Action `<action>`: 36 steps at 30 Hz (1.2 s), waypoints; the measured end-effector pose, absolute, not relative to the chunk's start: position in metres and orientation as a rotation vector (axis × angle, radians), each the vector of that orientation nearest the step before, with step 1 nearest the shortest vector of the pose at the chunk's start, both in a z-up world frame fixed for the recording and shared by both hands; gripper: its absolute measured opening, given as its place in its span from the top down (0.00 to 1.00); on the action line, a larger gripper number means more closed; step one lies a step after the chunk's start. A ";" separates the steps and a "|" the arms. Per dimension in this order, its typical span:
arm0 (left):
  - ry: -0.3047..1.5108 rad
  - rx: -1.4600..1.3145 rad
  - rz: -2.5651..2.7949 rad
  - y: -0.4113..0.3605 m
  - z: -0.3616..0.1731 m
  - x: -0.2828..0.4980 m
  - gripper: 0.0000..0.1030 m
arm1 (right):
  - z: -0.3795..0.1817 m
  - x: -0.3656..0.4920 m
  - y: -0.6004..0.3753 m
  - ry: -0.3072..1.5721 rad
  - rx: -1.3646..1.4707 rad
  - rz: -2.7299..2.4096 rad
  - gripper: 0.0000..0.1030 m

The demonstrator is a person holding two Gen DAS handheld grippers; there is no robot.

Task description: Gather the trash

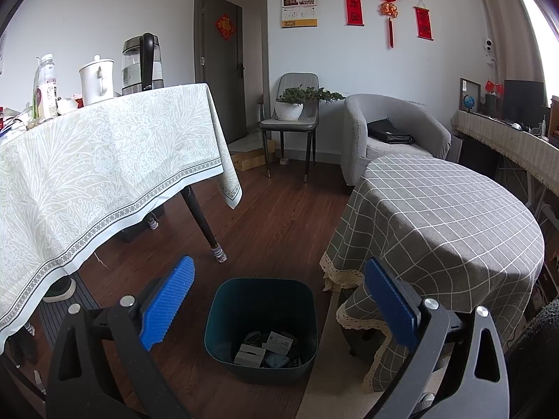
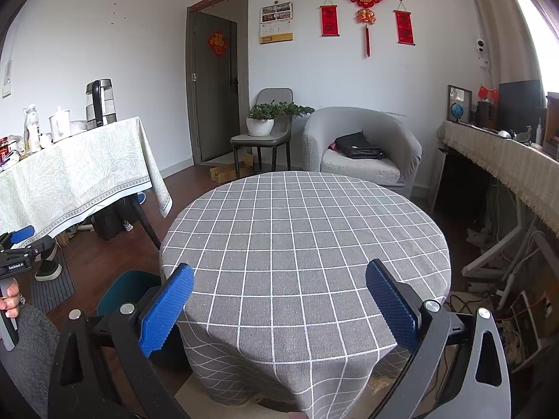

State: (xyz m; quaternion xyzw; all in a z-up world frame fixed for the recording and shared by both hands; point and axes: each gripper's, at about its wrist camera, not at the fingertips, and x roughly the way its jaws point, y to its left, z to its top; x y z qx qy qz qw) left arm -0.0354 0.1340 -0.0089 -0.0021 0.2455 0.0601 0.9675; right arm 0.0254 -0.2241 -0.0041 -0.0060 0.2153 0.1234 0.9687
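A dark teal bin (image 1: 260, 317) stands on the wood floor between two tables. Several small boxes and wrappers (image 1: 269, 347) lie in its bottom. My left gripper (image 1: 279, 300) is open and empty, held above the bin. My right gripper (image 2: 279, 303) is open and empty over the near edge of the round table with the grey checked cloth (image 2: 304, 237). Part of the bin (image 2: 129, 289) shows left of that table in the right wrist view. The left gripper (image 2: 17, 241) shows at the far left there, held in a hand.
A table with a pale green cloth (image 1: 87, 174) carries a kettle (image 1: 142, 64), a white jug (image 1: 96, 78) and bottles. A grey armchair (image 2: 363, 146) holds a black bag. A chair with a potted plant (image 2: 265, 118) stands by the door. A sideboard (image 2: 506, 160) lines the right wall.
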 end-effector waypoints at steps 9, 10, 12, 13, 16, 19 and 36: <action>0.495 -0.004 0.118 0.133 -0.009 -0.035 0.03 | -0.004 0.026 -0.225 0.436 -0.004 0.250 0.03; 0.495 -0.004 0.119 0.133 -0.009 -0.035 0.03 | -0.004 0.026 -0.225 0.436 -0.004 0.250 0.03; 0.495 -0.004 0.119 0.133 -0.009 -0.035 0.03 | -0.004 0.026 -0.225 0.436 -0.005 0.250 0.03; 0.495 -0.003 0.119 0.133 -0.009 -0.035 0.03 | -0.004 0.026 -0.225 0.436 -0.005 0.250 0.03; 0.495 -0.004 0.118 0.133 -0.009 -0.035 0.03 | -0.004 0.025 -0.225 0.436 -0.004 0.250 0.03; 0.495 -0.004 0.118 0.133 -0.009 -0.035 0.03 | -0.004 0.026 -0.225 0.436 -0.004 0.250 0.03; 0.495 0.001 0.112 0.133 -0.009 -0.035 0.03 | -0.004 0.026 -0.225 0.436 -0.007 0.250 0.03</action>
